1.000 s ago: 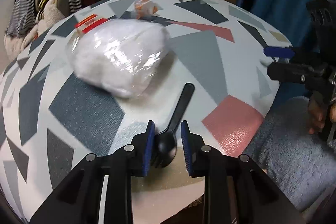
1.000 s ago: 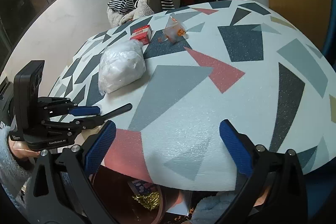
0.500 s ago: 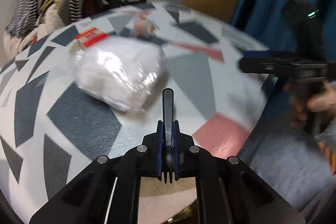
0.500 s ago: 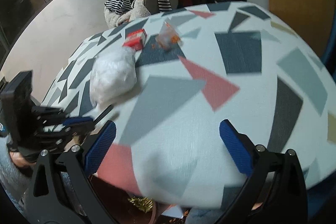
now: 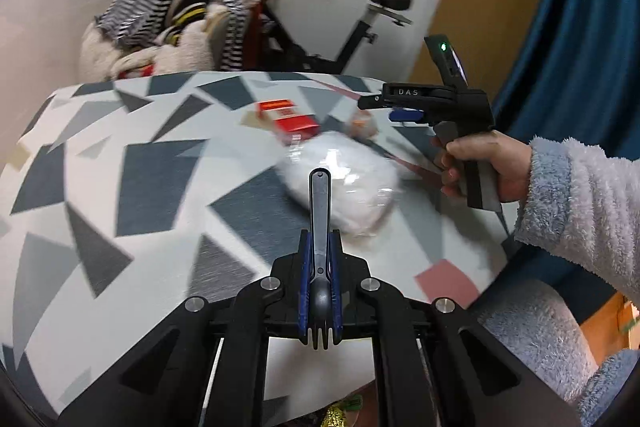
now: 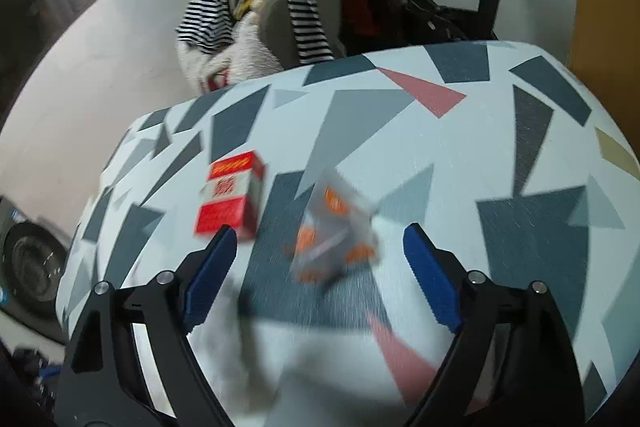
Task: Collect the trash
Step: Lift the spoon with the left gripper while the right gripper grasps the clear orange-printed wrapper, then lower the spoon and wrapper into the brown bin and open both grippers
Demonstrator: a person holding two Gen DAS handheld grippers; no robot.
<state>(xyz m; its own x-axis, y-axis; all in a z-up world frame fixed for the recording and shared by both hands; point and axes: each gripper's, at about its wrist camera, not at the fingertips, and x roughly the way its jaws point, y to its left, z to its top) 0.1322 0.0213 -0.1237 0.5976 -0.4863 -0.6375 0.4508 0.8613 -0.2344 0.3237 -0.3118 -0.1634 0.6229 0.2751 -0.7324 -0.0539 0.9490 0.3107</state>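
My left gripper (image 5: 320,241) is shut on a black plastic fork (image 5: 320,211), held above the patterned table (image 5: 120,187) with its handle pointing forward and its tines back toward the camera. Beyond it lies a white plastic bag (image 5: 348,183), then a red and white box (image 5: 290,121). My right gripper (image 6: 316,247) hovers low over a clear wrapper with orange bits (image 6: 332,239). Its jaws are closing and stand wide on either side of the wrapper, with the pads not touching it. The box (image 6: 232,195) lies just past the left fingertip (image 6: 212,259).
A chair heaped with striped clothes (image 5: 176,23) and an exercise bike (image 5: 360,27) stand behind the table. A blue curtain (image 5: 580,47) hangs at the right. A person's hand (image 5: 480,163) in a fluffy sleeve holds the right gripper. A gold wrapper (image 5: 340,413) shows below the table's near edge.
My left gripper shut on the fork and lifted it off the table, rolling as it rose. My right gripper swept forward across the table to the wrapper and box, its jaws a little narrower.
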